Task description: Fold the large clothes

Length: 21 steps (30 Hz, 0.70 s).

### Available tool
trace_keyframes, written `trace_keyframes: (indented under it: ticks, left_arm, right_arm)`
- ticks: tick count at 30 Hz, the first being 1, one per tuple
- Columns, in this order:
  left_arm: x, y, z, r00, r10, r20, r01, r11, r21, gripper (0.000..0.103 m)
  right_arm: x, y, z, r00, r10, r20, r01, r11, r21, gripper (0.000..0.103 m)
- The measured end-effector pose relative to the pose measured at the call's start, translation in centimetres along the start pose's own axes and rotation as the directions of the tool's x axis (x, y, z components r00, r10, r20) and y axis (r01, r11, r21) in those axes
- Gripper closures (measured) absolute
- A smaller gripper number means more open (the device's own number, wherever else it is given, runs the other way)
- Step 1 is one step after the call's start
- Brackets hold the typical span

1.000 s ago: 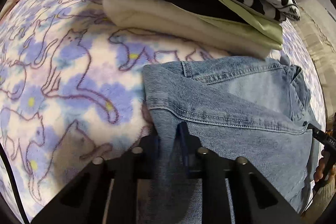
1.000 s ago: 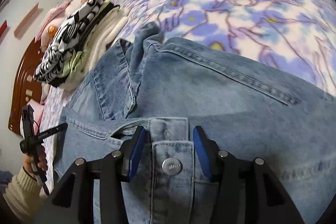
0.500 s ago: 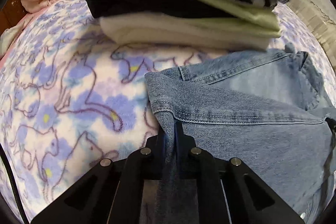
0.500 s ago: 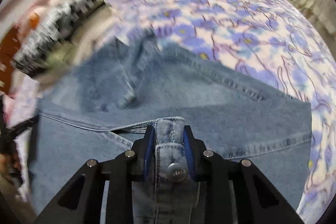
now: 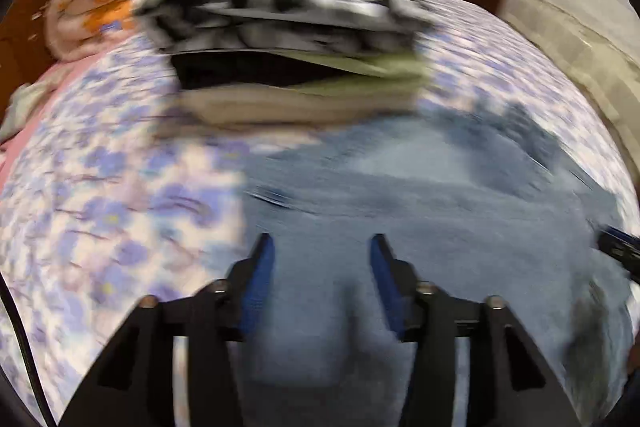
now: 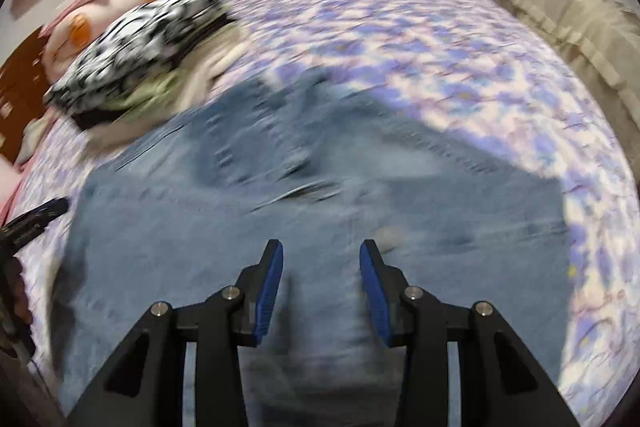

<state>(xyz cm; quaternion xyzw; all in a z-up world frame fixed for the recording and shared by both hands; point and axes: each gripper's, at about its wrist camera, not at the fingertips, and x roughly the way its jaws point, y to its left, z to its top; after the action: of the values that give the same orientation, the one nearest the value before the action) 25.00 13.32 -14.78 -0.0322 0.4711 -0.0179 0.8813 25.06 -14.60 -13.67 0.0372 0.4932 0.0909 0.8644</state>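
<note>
I'm opening both claws: the left claw [image 5: 318, 267] and right claw [image 6: 321, 269] are spreading, pads clear of the cloth, nothing gripped. I'm releasing so the denim jacket [image 6: 320, 187] is lying folded on the flowered bedspread [image 6: 460, 59], just beside the stack of folded clothes [image 5: 296, 39], probably so it can join them.

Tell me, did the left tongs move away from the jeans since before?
Yes. The left tongs pulled up and back from the jeans; the clothes pile looks farther off, and their jaws are opening, gripping nothing.
</note>
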Motion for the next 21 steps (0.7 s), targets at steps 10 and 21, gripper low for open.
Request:
trace_keyframes:
  ticks: [10,21]
  left_arm:
    - [3.3,-2.7,-3.8,0.995,0.005,-0.102,-0.008,1.0,-0.029,0.045]
    - [2.7,2.5,-4.4,0.991,0.059,-0.122,-0.069,0.995,-0.075,0.043]
  right_arm:
    - [3.7,5.3,-2.3,0.998,-0.044,-0.033,0.039,0.993,-0.116,0.08]
    - [1.6,-6.8,-4.1,0.973,-0.212,-0.095,0.221,0.97,0.1,0.097]
